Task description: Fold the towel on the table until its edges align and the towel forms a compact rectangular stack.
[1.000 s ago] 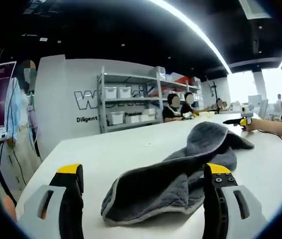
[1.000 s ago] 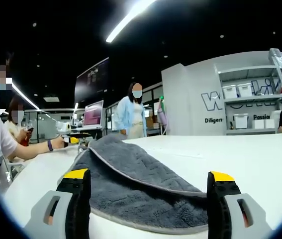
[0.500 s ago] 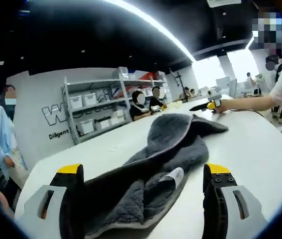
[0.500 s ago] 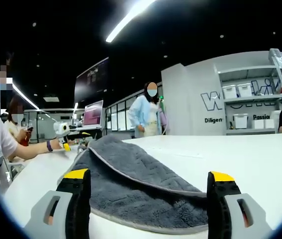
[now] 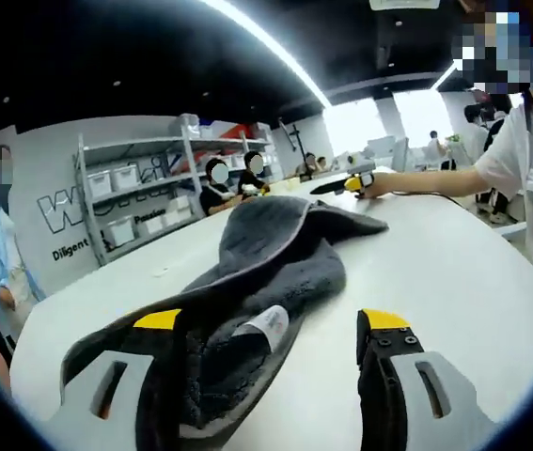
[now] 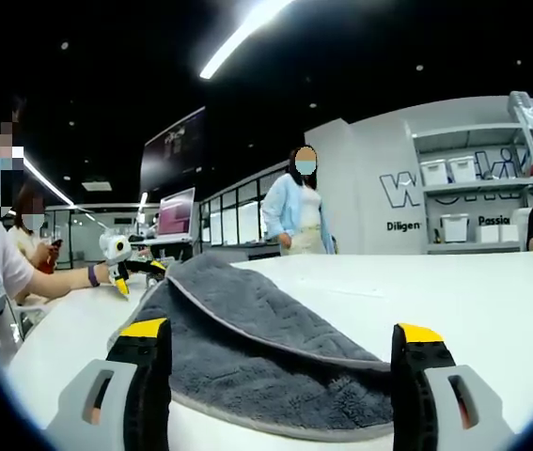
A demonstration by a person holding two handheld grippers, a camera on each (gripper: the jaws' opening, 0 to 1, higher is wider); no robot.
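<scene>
Left gripper (image 5: 271, 324), jaws apart, straddles one rumpled end of the grey towel (image 5: 266, 258) on the white table (image 5: 435, 254); right gripper (image 6: 280, 331), jaws apart, faces the other end. No fold is made; all folding remains.

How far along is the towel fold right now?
Nothing looks done: the grey towel lies crumpled on the white table, edges uneven, its label showing. In hand: both grippers are open, the left gripper at one end, the right gripper at the other. Left: grasping, spreading and every fold.
</scene>
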